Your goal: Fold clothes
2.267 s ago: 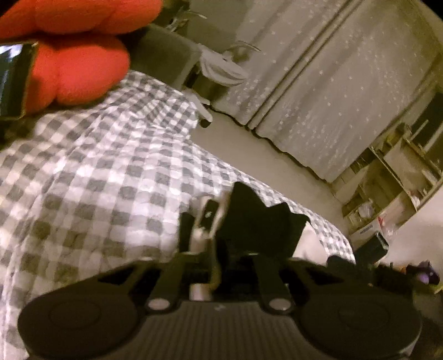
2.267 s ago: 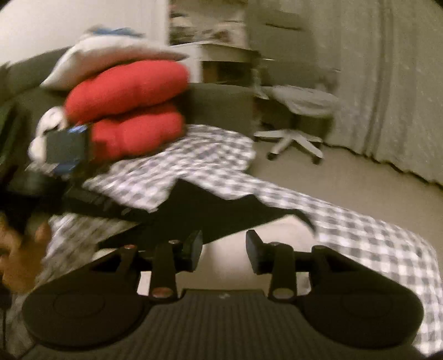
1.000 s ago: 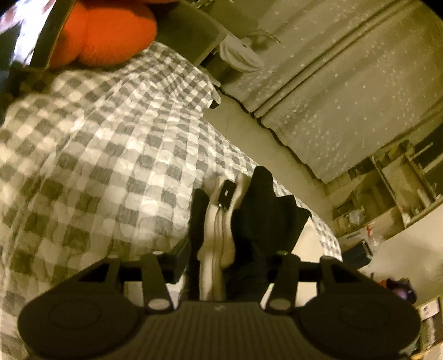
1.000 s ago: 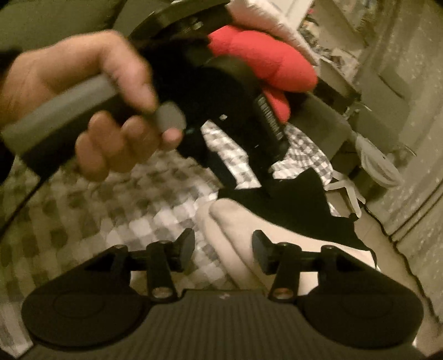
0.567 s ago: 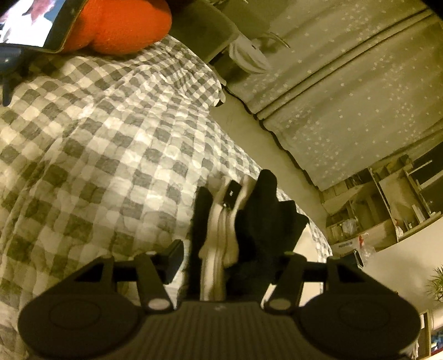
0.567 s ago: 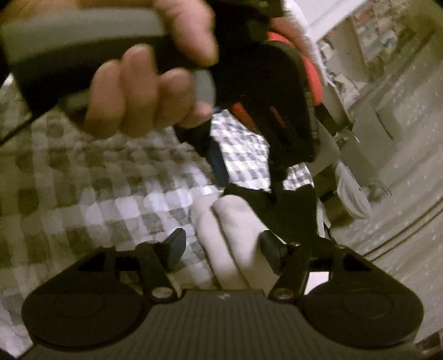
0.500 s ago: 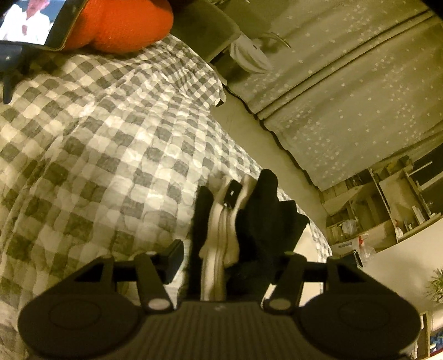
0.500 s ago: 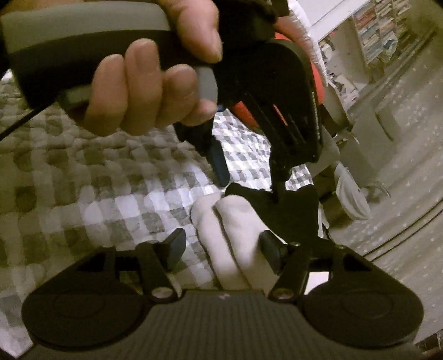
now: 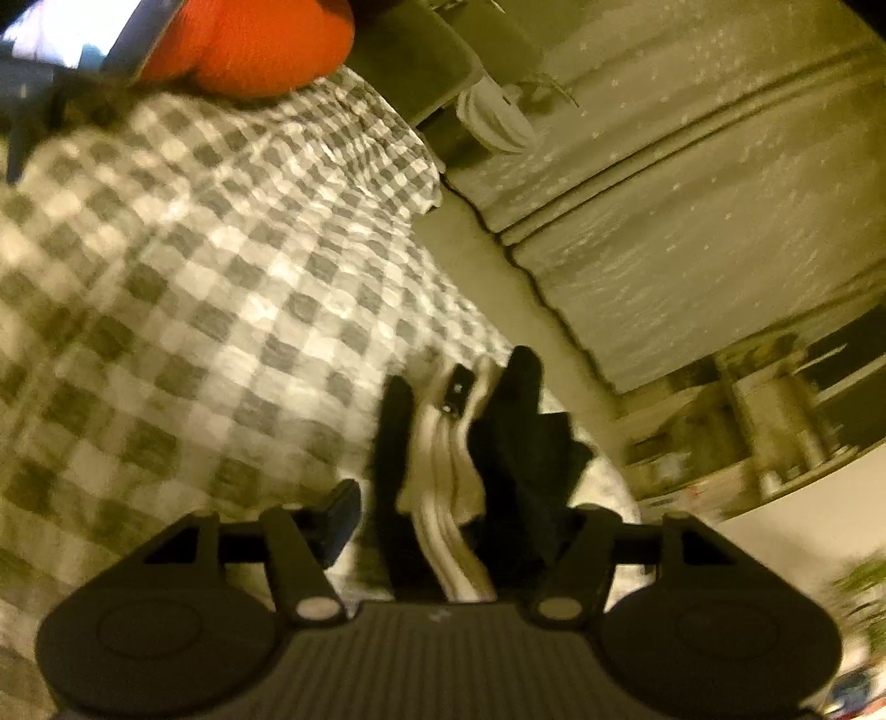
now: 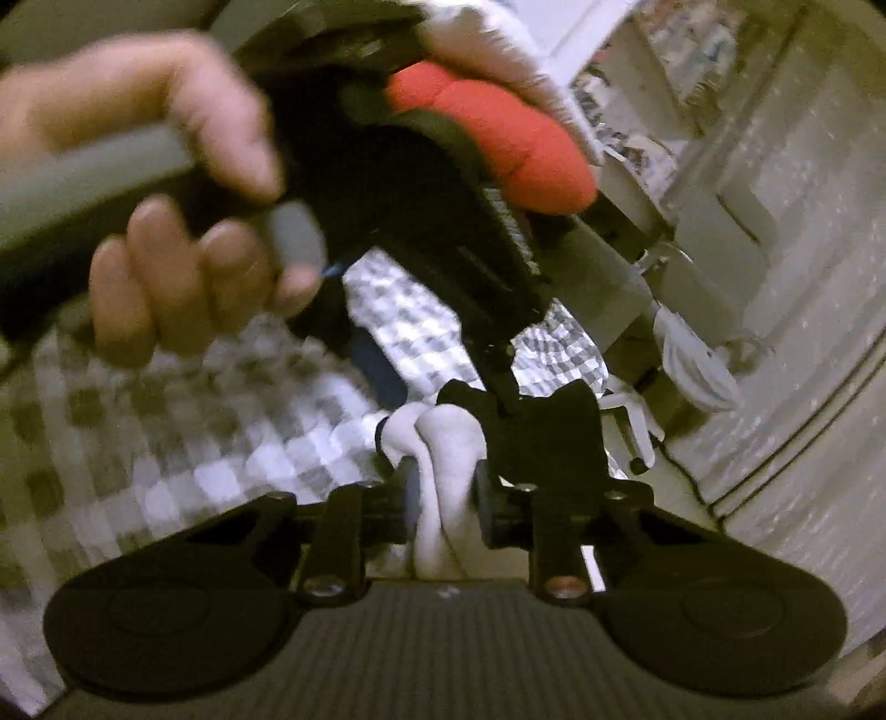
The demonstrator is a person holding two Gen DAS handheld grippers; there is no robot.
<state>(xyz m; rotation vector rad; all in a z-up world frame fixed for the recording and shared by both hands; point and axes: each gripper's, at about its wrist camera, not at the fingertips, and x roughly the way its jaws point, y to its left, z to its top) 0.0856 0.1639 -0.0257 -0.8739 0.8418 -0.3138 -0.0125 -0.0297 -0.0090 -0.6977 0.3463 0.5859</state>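
A grey-and-white checked quilted bedspread (image 9: 210, 288) fills the ground ahead and to the left of both grippers. A pale speckled curtain (image 9: 692, 194) hangs well ahead and to the right of the left gripper. A plump red fabric cushion (image 9: 260, 44) lies far ahead and to its left.

The folded black-and-white fabric garment (image 9: 470, 459) lies on the bedspread, directly ahead of both grippers.

The left gripper (image 9: 459, 515) has its jaws opening; the garment's folds run between them, the left pad clear of the cloth, the right side hidden by black fabric.

The right gripper (image 10: 443, 504) has its jaws closing, the pads pressing on the white fold of the garment (image 10: 448, 459). Above and ahead of it a person's hand (image 10: 166, 221) wraps the grey handle of the other gripper, whose black finger reaches down to the garment's black part.
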